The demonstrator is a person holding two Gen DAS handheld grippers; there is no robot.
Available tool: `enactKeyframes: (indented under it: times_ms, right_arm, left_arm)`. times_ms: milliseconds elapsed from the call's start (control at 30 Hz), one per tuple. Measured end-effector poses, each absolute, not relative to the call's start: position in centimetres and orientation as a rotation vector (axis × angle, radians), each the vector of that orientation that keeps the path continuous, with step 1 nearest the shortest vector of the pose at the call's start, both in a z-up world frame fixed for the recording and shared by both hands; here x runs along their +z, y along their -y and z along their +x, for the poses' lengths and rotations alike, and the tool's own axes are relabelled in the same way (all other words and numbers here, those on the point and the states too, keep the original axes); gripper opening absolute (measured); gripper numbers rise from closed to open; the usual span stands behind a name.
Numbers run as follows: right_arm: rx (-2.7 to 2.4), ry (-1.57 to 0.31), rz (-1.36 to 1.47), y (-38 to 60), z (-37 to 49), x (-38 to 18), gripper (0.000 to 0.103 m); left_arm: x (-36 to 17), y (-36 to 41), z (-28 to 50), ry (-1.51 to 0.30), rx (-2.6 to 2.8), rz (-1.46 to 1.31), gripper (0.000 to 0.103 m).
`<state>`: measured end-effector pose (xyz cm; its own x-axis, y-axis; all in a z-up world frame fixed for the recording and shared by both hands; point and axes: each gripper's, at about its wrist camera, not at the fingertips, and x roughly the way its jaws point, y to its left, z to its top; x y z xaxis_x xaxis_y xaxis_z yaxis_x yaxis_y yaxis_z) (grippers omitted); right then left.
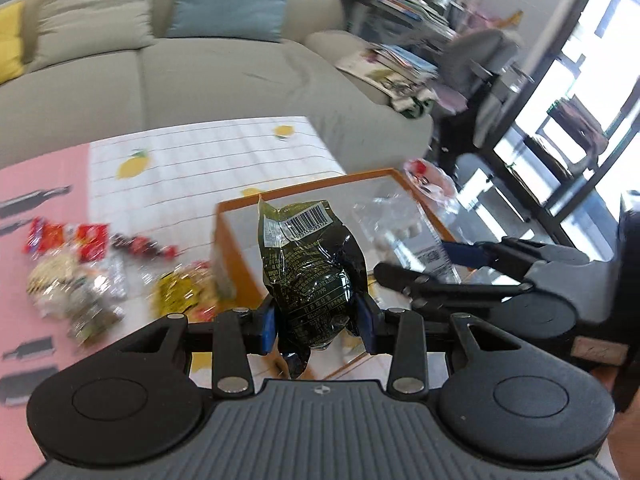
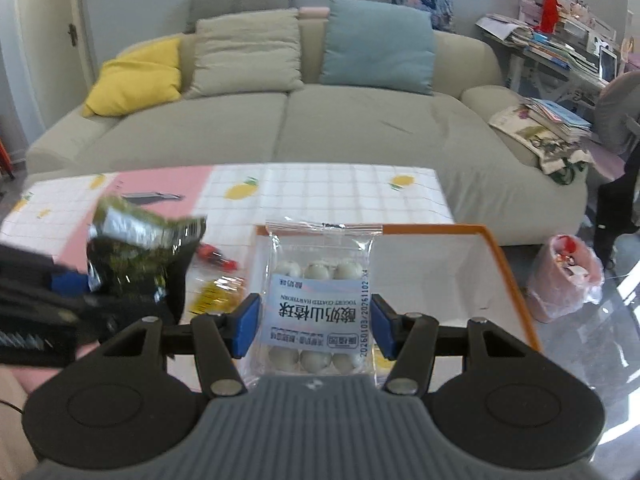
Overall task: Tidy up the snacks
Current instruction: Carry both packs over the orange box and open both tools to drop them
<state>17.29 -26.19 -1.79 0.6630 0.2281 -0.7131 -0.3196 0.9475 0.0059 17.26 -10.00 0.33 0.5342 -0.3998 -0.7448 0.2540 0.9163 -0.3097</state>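
Two packets held above the orange-rimmed box (image 2: 508,276) at the table's (image 2: 320,192) right edge.
Left gripper (image 1: 318,326) is clamped on a dark green packet (image 1: 312,268), long axis upright, barcode end pointing up and away. Right gripper (image 2: 314,326) pinches a clear packet (image 2: 320,296) of white balls by its sides, long axis pointing away toward the sofa (image 2: 280,120), print upside down. Loose snacks (image 1: 80,272) lie near the table's left part, beside the box.
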Motion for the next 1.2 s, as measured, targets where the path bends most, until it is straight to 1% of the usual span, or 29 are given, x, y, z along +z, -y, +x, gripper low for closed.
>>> enactKeyframes:
  times_ms: [167, 333, 467, 700, 967, 1067, 1133, 1200]
  right_arm:
    - [0.286, -0.862, -0.104, 29.0, 20.1, -3.8, 0.057]
    - [0.291, -0.922, -0.121, 30.1, 22.2, -6.4, 0.057]
    - [0.301, -0.962, -0.152, 30.0, 23.9, -8.3, 0.057]
    - [0.357, -1.045, -0.164, 29.6, 27.5, -10.8, 0.057]
    - [0.384, -1.137, -0.221, 28.0, 30.3, -13.7, 0.058]
    - [0.397, -1.163, -0.218, 27.9, 30.5, -14.3, 0.059]
    - [0.401, -1.167, -0.222, 27.8, 30.5, -14.5, 0.060]
    - [0.398, -1.170, -0.225, 27.7, 30.5, -14.7, 0.060]
  left_arm:
    - [-1.7, 12.1, 20.4, -1.030, -0.475, -0.176, 0.044]
    - [-3.9, 13.9, 23.2, -1.109, -0.510, -0.103, 0.044]
    - [-5.4, 15.3, 25.5, -1.148, -0.499, -0.020, 0.044]
    - [-7.9, 15.1, 29.3, -1.223, -0.434, 0.060, 0.044]
    - [-10.5, 15.9, 30.5, -1.297, -0.391, 0.110, 0.045]
    - [-10.6, 16.0, 30.7, -1.290, -0.382, 0.140, 0.051]
    - [-10.5, 16.1, 30.7, -1.294, -0.381, 0.152, 0.061]
    - [-10.4, 16.1, 30.7, -1.291, -0.377, 0.153, 0.067]
